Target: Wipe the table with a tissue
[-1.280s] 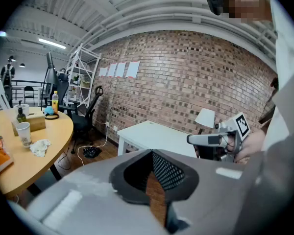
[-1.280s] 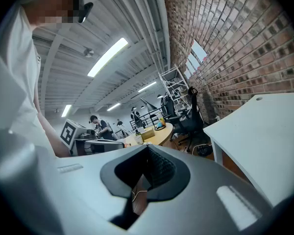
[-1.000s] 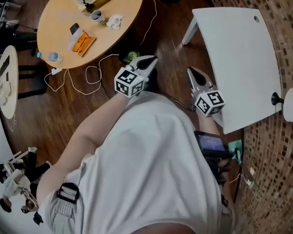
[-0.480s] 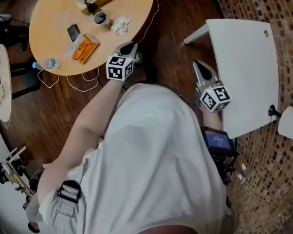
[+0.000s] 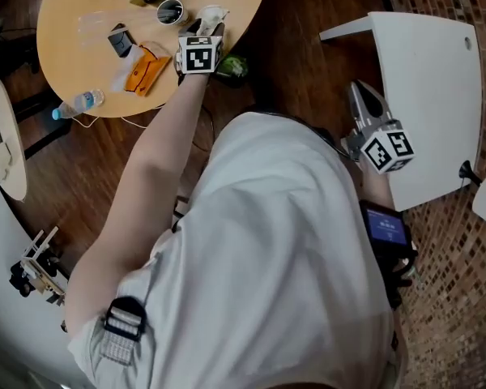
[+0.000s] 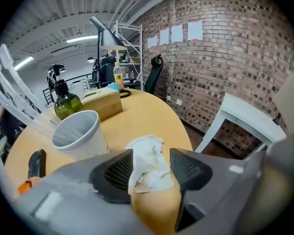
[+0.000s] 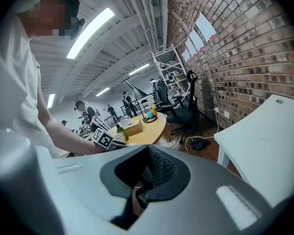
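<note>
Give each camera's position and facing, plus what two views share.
Head view: on the person's head, looking steeply down at round tan wooden table, white shirt, left forearm.
Left gripper view: on left hand-held gripper, facing across that table; jaws just opened, crumpled white tissue between.
Right gripper view: on right hand-held gripper, jaws together, facing that table, forearm.
All three share the table.
</note>
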